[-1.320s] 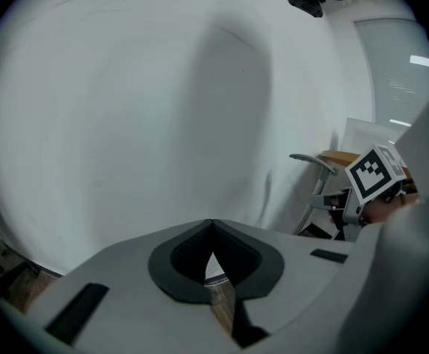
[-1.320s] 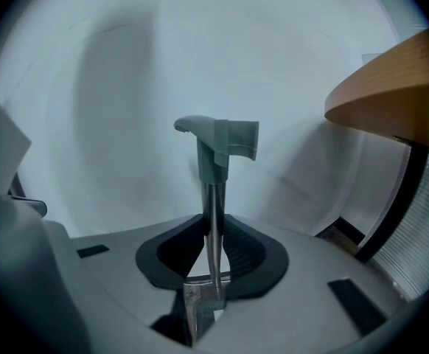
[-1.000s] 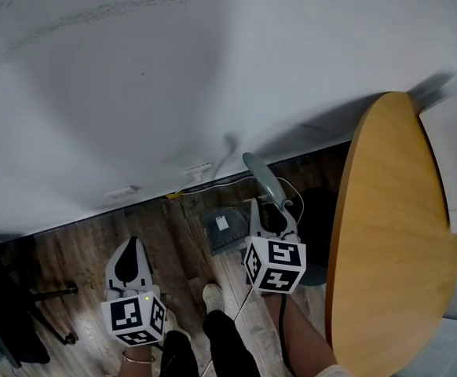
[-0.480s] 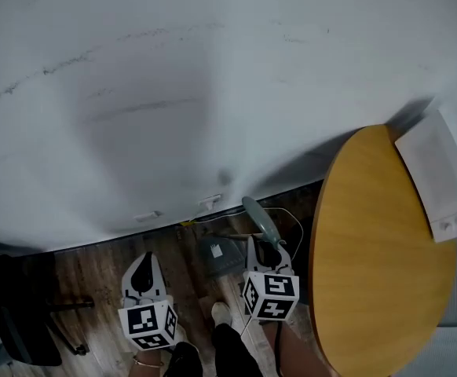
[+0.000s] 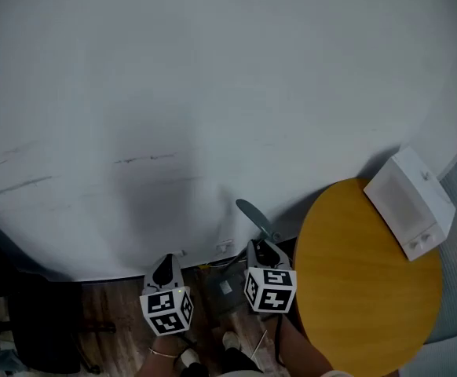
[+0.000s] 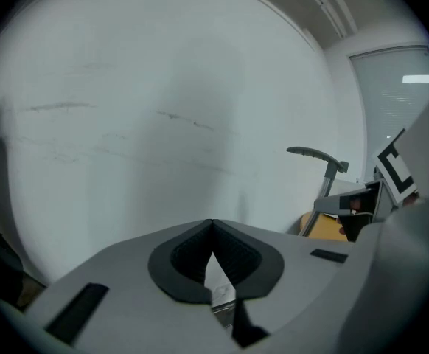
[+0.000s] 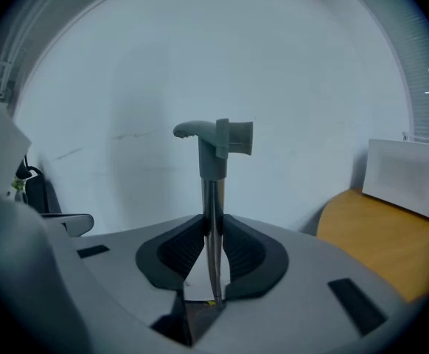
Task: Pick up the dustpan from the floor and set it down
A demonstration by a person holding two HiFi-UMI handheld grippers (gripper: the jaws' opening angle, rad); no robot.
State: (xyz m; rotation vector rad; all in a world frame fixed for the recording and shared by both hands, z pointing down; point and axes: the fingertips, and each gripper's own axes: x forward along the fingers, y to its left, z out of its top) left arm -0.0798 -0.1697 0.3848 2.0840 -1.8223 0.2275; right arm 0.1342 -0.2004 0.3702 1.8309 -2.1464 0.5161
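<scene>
A grey long-handled dustpan hangs from my right gripper (image 5: 264, 251). Its jaws are shut on the thin metal pole (image 7: 213, 212), and the curved grip (image 7: 214, 135) stands above them against the white wall. In the head view the grip (image 5: 254, 213) sticks up past the gripper and the pan (image 5: 224, 289) hangs below it, above the floor. My left gripper (image 5: 164, 267) is beside it to the left, held off the floor. Its jaws are shut with the pads (image 6: 200, 245) meeting at the tips and nothing between them. The dustpan grip (image 6: 314, 153) shows at its right.
A round wooden table (image 5: 370, 289) stands close on the right with a white box-like appliance (image 5: 409, 203) on its far side. A white wall fills the front. A black chair (image 5: 32, 320) is at the left on the wood floor (image 5: 111, 305).
Both grippers have risen along the wall. The dustpan has come up off the floor with the right gripper. The head view has tilted up, showing more wall and less floor.
</scene>
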